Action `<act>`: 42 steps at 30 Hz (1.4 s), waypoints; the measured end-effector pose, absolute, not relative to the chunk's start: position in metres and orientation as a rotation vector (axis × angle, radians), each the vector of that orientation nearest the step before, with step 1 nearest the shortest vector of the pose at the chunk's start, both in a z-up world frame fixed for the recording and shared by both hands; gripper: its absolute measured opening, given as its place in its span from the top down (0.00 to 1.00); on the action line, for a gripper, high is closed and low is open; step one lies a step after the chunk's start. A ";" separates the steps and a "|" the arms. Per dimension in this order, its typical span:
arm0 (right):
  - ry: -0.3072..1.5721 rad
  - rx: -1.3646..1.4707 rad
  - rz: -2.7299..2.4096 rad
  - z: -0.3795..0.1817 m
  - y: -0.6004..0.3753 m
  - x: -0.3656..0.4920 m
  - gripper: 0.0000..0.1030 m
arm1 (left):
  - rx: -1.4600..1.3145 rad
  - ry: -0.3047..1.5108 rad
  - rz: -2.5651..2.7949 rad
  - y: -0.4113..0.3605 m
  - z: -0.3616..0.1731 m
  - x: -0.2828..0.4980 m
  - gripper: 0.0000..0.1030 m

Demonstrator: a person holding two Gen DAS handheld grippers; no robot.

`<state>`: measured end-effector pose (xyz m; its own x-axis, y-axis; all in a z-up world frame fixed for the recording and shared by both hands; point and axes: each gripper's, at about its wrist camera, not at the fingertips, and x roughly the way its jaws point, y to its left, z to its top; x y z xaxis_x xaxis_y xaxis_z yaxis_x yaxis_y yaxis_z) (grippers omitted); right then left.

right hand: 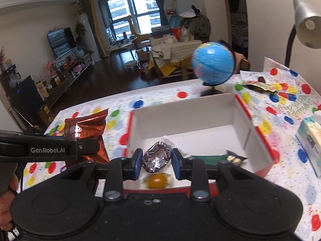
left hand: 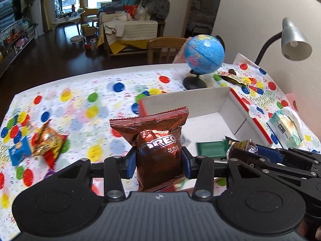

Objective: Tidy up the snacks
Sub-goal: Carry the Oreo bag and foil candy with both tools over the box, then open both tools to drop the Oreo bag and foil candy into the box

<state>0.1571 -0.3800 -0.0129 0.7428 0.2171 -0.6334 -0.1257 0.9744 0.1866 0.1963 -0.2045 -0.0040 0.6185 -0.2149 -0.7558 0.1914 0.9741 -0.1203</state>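
Observation:
My left gripper (left hand: 159,165) is shut on a brown Oreo packet (left hand: 158,148), held upright above the table just left of the white box (left hand: 224,108). In the right wrist view the same Oreo packet (right hand: 88,136) shows at the left in that gripper. My right gripper (right hand: 156,163) is shut on a foil-wrapped chocolate (right hand: 156,156), held over the near end of the white box (right hand: 238,120). Inside the box lie a green packet (right hand: 206,158), a dark gold-printed packet (right hand: 234,158) and an orange wrapped candy (right hand: 157,180).
More snacks lie at the table's left: a blue packet (left hand: 20,152) and a red-gold packet (left hand: 49,144). A globe (left hand: 203,54), a desk lamp (left hand: 293,38), a tissue pack (left hand: 286,128) and a green-brown wrapper (left hand: 232,77) stand around the box.

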 end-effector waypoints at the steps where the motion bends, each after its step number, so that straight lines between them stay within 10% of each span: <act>1: 0.712 0.134 0.186 -0.015 -0.388 0.158 0.71 | -0.027 0.877 -0.236 -0.211 -0.006 0.200 0.57; 42: 0.911 0.087 0.148 -0.105 -0.469 0.244 0.68 | 0.192 1.144 -0.250 -0.329 -0.117 0.299 0.56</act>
